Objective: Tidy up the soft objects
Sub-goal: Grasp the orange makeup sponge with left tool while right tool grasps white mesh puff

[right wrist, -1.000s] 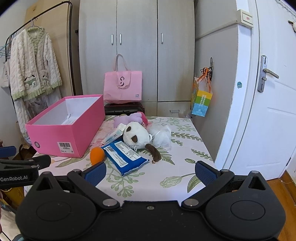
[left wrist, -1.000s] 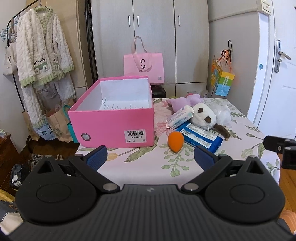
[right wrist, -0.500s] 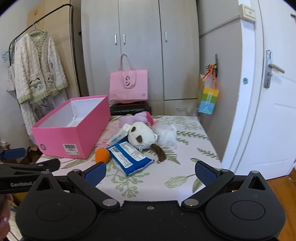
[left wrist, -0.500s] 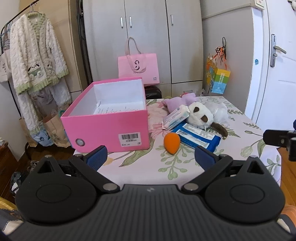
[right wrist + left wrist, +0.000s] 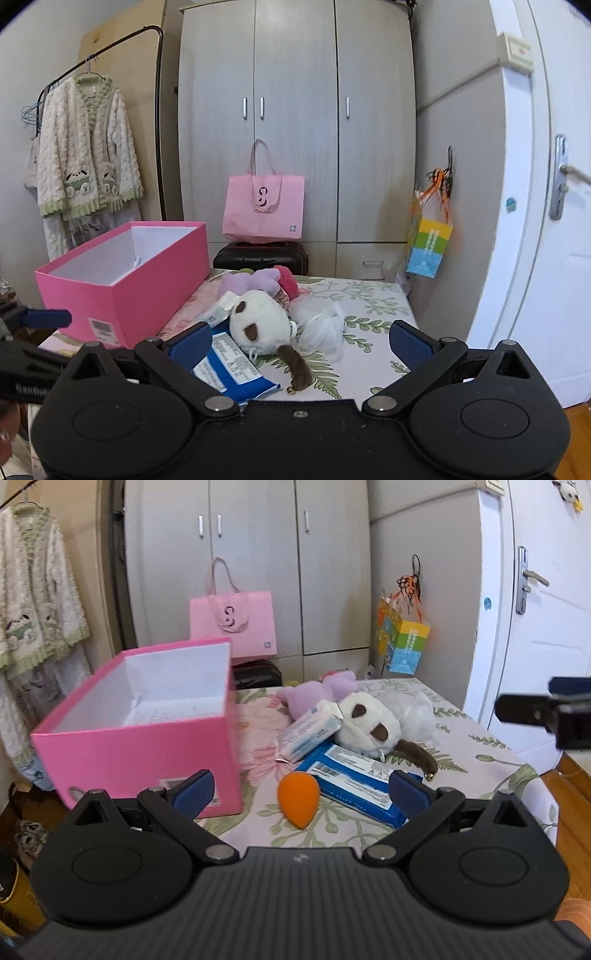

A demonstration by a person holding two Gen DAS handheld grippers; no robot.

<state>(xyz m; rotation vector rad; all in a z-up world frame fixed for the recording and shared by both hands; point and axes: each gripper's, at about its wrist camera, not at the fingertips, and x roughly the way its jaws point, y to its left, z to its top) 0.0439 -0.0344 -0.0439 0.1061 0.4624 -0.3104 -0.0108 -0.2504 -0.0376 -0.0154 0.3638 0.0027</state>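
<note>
An open pink box (image 5: 140, 734) stands on the left of a floral-cloth table (image 5: 480, 760). Right of it lie an orange sponge egg (image 5: 298, 799), a blue wipes pack (image 5: 354, 786), a small tissue pack (image 5: 310, 733), a white plush dog (image 5: 369, 725), a purple plush (image 5: 317, 694) and a white mesh pouf (image 5: 321, 319). My left gripper (image 5: 301, 794) is open, with the orange egg between its fingers' line of sight. My right gripper (image 5: 301, 343) is open and empty, near the plush dog (image 5: 258, 323) and the blue pack (image 5: 229, 365).
A pink paper bag (image 5: 264, 206) sits on a black case behind the table, in front of a grey wardrobe (image 5: 295, 110). A robe (image 5: 86, 147) hangs on a rack at left. A coloured bag (image 5: 428, 243) hangs at right near a white door (image 5: 561, 221).
Both grippers have moved forward toward the table. The objects look larger and closer. The orange egg now lies between the left fingers' view. Nothing on the table has moved.
</note>
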